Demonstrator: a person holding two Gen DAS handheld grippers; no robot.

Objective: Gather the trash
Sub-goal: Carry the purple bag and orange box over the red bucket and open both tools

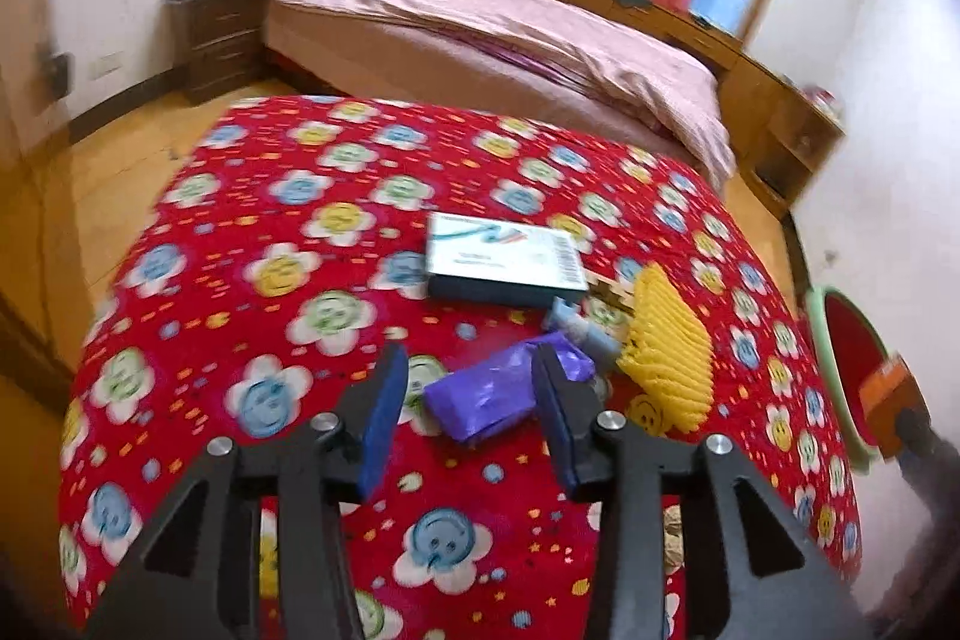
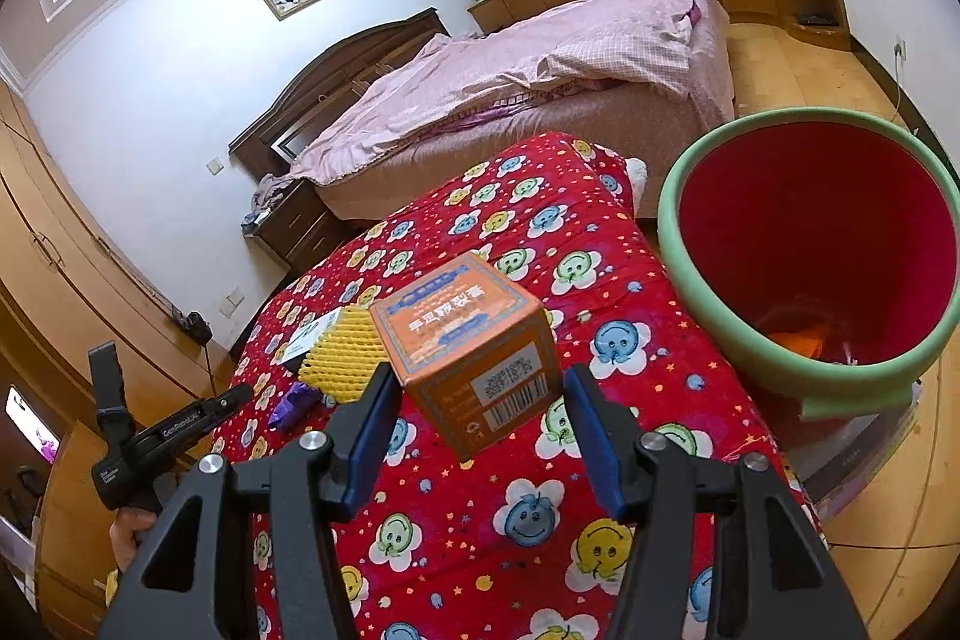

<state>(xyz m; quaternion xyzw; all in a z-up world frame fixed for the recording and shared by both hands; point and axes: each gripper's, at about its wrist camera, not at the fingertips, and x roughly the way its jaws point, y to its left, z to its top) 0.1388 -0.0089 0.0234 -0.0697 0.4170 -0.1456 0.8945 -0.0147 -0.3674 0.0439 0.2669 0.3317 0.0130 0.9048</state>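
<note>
My left gripper [image 1: 468, 400] is open just above the red flowered cloth [image 1: 288, 244], with a crumpled purple wrapper [image 1: 492, 394] between its fingers, not gripped. Beyond lie a white-and-teal box [image 1: 504, 256], a small blue bottle [image 1: 585, 331] and a yellow foam net sleeve [image 1: 666, 352]. My right gripper [image 2: 480, 418] is shut on an orange carton [image 2: 474, 346], held above the cloth left of a red bin with a green rim [image 2: 804, 244]. The bin also shows in the left wrist view [image 1: 840, 352], with the orange carton [image 1: 888, 400] beside it.
The cloth-covered table [image 2: 540, 520] stands before a pink-covered bed [image 1: 480, 16]. A dark nightstand [image 1: 216, 34] sits at left, wooden cabinets [image 1: 768, 100] at right. Orange trash [image 2: 804, 340] lies in the bin's bottom. The left gripper's handle [image 2: 156, 436] shows at left in the right wrist view.
</note>
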